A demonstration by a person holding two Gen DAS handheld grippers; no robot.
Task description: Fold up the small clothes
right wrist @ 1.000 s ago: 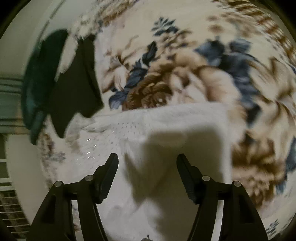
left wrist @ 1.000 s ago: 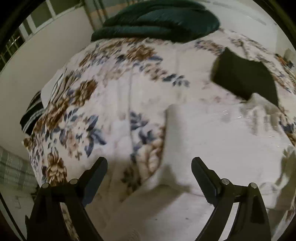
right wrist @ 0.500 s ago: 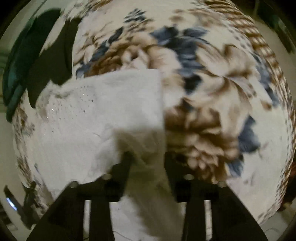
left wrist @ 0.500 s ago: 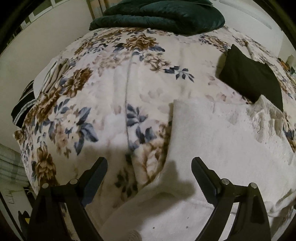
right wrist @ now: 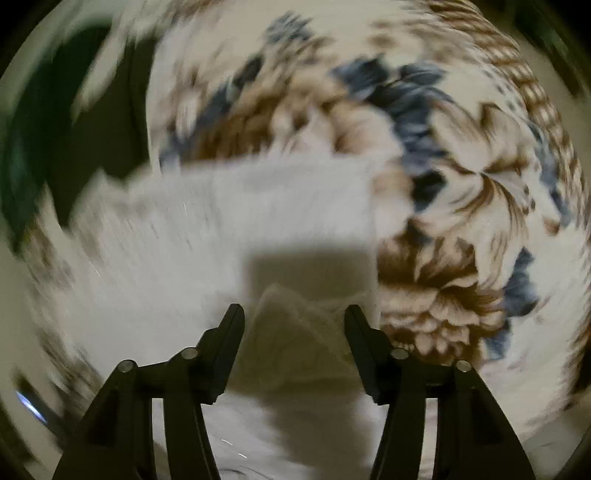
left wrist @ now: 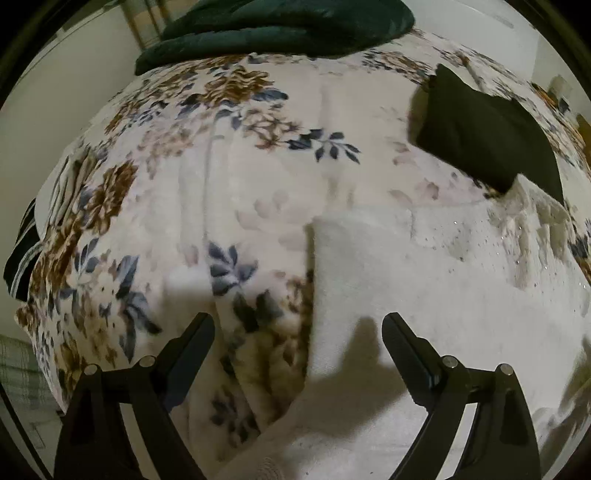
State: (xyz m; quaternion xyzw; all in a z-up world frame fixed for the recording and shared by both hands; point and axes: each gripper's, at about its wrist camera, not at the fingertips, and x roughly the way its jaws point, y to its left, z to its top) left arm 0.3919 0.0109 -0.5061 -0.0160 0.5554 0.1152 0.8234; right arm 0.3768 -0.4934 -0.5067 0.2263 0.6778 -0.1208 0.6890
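Note:
A white knit garment [left wrist: 424, 295] with small sequins lies spread on the floral bedspread [left wrist: 221, 184]. Its left edge runs between my left fingers. My left gripper [left wrist: 298, 332] is open and empty just above that edge. In the blurred right wrist view the same white garment [right wrist: 221, 221] lies below. My right gripper [right wrist: 294, 321] is open, with a raised fold of the white cloth [right wrist: 295, 332] between its fingers, apart from both.
A folded black garment [left wrist: 487, 144] lies beyond the white one, at the right. A dark green blanket [left wrist: 280, 26] lies at the bed's far end. A black-and-white striped cloth [left wrist: 22, 254] hangs at the bed's left edge. A wall stands to the left.
My right gripper was shut on the white cloth half a second ago and has now opened. The left gripper stayed open and drifted slightly right over the garment's edge.

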